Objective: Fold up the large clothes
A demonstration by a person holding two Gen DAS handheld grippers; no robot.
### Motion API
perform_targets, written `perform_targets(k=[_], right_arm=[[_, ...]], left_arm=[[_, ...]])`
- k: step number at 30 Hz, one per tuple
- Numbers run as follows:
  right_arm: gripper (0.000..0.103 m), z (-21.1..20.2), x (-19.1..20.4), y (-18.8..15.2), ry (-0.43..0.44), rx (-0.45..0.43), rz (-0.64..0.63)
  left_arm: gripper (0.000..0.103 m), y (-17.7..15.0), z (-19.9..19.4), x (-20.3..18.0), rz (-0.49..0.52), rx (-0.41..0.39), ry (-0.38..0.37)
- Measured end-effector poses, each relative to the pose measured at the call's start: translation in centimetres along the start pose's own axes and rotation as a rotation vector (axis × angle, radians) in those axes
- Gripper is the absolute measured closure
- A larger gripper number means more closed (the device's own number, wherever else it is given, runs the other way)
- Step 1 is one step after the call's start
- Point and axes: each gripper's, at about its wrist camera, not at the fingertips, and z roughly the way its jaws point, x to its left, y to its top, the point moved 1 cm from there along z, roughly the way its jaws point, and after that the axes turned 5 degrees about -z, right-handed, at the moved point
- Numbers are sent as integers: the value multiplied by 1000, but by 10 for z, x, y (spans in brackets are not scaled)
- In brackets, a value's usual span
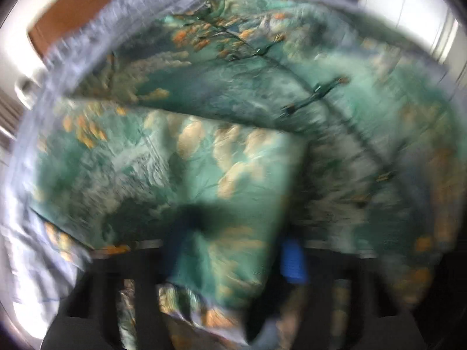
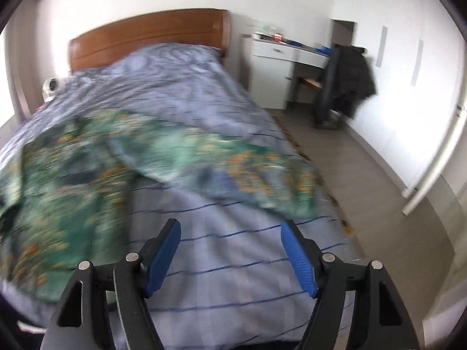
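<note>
**A:** ok so where's the garment (image 2: 87, 175) at right now? Right wrist view has it spread across the bed (image 2: 221, 250), mostly on the left side, with one part stretching out to the right edge. Green-teal print with orange blotches, lying on the blue-grey striped cover.

**B:** yep, and in the left wrist view it basically fills the whole picture. A folded flap of it (image 1: 221, 204) comes right down between the fingers of the left gripper (image 1: 233, 265). Blue pad (image 1: 293, 262) peeks out on the right of that flap, the other side is a dark smear. Pretty blurry, but the fabric sits in the gap, so looks like it's clamped on the cloth.

**A:** agreed. Right gripper (image 2: 230, 256) is different though: jaws spread wide, both blue pads (image 2: 297, 256) showing, nothing between them but bedcover. It hangs over the near part of the bed, apart from the garment.

**B:** background stuff: wooden headboard (image 2: 151, 35) at the far end, white desk (image 2: 280, 55) far right, dark jacket (image 2: 353, 78) hanging beside it, grey floor (image 2: 364, 175) along the right.
</note>
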Motion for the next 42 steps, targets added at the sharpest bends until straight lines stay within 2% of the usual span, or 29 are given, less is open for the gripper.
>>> perform_targets(k=[1, 4, 7, 10, 12, 15, 18, 21, 23, 24, 26, 28, 29, 30, 32, 34, 36, 38, 40, 42], right_arm=[[30, -6, 12, -2, 22, -14, -13], [30, -23, 52, -3, 77, -57, -63], [30, -36, 86, 2, 107, -106, -126], [30, -52, 115, 7, 140, -164, -188], [30, -58, 127, 10, 158, -191, -209], [30, -65, 142, 16, 190, -213, -218], [30, -69, 148, 19, 217, -217, -215], [30, -70, 151, 18, 215, -217, -231], [30, -69, 147, 17, 201, -212, -236], [30, -68, 145, 17, 193, -209, -233], [30, -65, 135, 16, 172, -194, -214], [30, -59, 126, 14, 165, -170, -193], [30, -53, 120, 12, 164, -151, -177], [30, -48, 116, 12, 166, -137, -169], [28, -25, 107, 6, 190, -74, -138], [26, -2, 101, -2, 246, 3, -103], [26, 30, 94, -12, 320, 100, -36], [26, 59, 88, -23, 404, 186, 28], [26, 79, 86, -31, 443, 242, 58], [26, 91, 87, -37, 502, 282, 86]], left_arm=[[96, -2, -9, 4, -21, -21, 16], [96, -8, -57, 25, -86, -111, 6], [96, -18, -116, 60, -171, -223, 67], [96, -36, -174, 113, -301, -319, 182], [95, -52, -197, 151, -388, -341, 272], [94, -76, -210, 203, -521, -338, 375], [88, -103, -205, 249, -650, -295, 460], [73, -130, -194, 280, -765, -255, 540], [55, -147, -191, 288, -817, -250, 585], [51, -153, -190, 289, -840, -251, 593], [51, -170, -186, 287, -880, -248, 561], [50, -176, -175, 266, -876, -235, 492], [46, -179, -169, 254, -866, -229, 443], [42, -180, -161, 245, -852, -221, 384], [23, -179, -139, 205, -799, -201, 219], [18, -174, -115, 163, -729, -165, 91], [17, -165, -87, 130, -665, -111, 9], [14, -155, -67, 107, -615, -65, 0], [10, -150, -50, 98, -591, -36, 53], [9, -148, -46, 97, -591, -36, 61]])
